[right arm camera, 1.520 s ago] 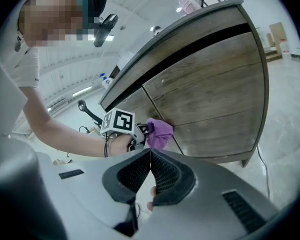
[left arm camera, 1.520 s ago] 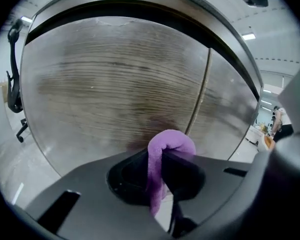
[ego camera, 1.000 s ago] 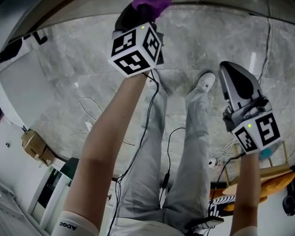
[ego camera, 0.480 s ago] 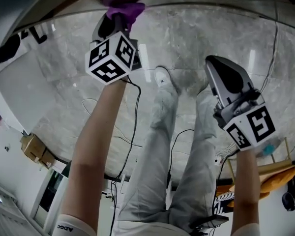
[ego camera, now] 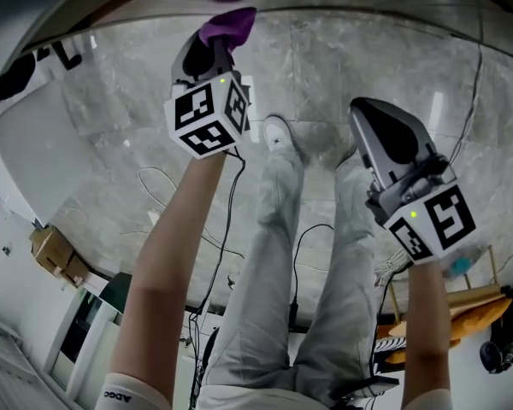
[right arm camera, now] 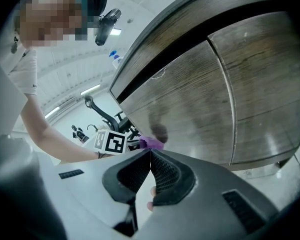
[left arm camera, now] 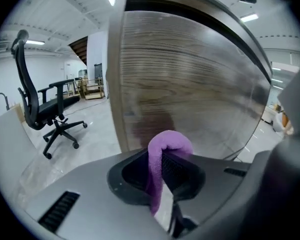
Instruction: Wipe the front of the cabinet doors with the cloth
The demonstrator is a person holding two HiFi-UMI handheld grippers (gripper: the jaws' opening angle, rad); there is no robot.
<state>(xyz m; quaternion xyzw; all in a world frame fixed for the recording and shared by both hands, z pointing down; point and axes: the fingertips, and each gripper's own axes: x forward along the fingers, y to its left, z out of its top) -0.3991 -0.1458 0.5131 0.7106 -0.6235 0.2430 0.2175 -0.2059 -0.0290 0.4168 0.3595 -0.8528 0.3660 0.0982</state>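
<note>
Purple cloth (left arm camera: 170, 143) is clamped in my left claw (left arm camera: 162, 160), its folded tip up at the wooden door (left arm camera: 190, 79), low and near that door's left edge. Whether it presses or just misses, I can't quite tell. My right claw (right arm camera: 150, 171) is clenched on nothing, away from the wood. No wiped streaks show, so I judge most of both doors is left.
</note>
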